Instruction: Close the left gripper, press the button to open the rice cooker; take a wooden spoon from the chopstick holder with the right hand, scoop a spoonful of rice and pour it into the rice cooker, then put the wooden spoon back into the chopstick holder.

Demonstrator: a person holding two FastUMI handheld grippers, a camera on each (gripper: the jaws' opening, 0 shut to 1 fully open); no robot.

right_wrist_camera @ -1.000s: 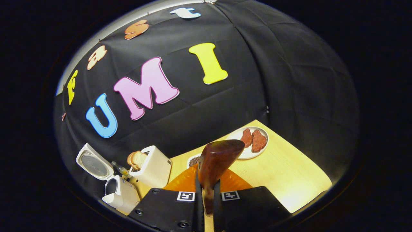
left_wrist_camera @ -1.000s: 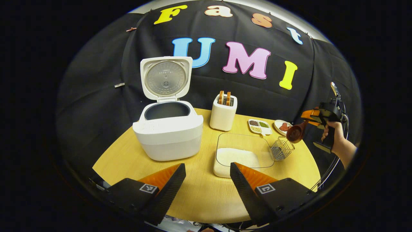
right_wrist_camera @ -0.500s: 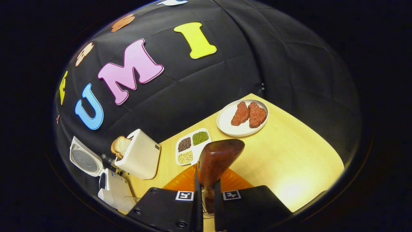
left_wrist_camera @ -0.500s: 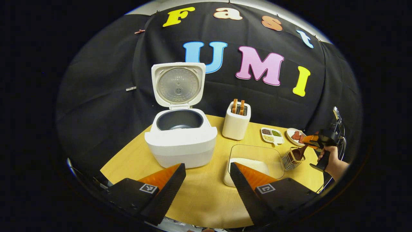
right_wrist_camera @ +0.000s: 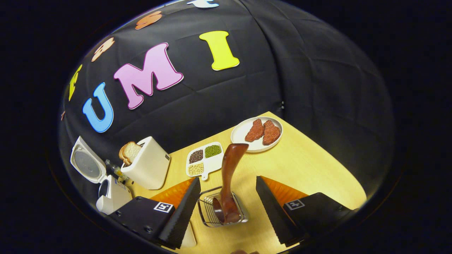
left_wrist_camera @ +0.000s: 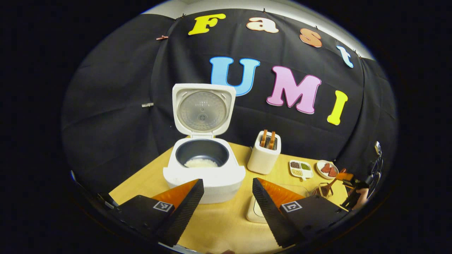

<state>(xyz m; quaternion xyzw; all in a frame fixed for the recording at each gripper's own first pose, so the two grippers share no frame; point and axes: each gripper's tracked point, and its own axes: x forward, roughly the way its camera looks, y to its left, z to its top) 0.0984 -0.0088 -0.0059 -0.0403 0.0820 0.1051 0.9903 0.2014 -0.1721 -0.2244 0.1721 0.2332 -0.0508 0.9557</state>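
The dark brown wooden spoon (right_wrist_camera: 229, 183) stands bowl-down in the small wire chopstick holder (right_wrist_camera: 221, 211), its handle leaning up between the spread fingers of the right hand-held gripper (right_wrist_camera: 226, 208), which touch nothing. The left hand-held gripper (left_wrist_camera: 226, 206) is spread too, holding nothing, above the pale wooden bench (left_wrist_camera: 219, 225). Beyond it, the white rice cooker (left_wrist_camera: 204, 169) has its lid up, with white rice (left_wrist_camera: 201, 163) in its dark pot.

Black cloth wall (left_wrist_camera: 116, 106) hangs from nine to three o'clock; the round light-wood table (right_wrist_camera: 310, 165) spreads toward six o'clock.
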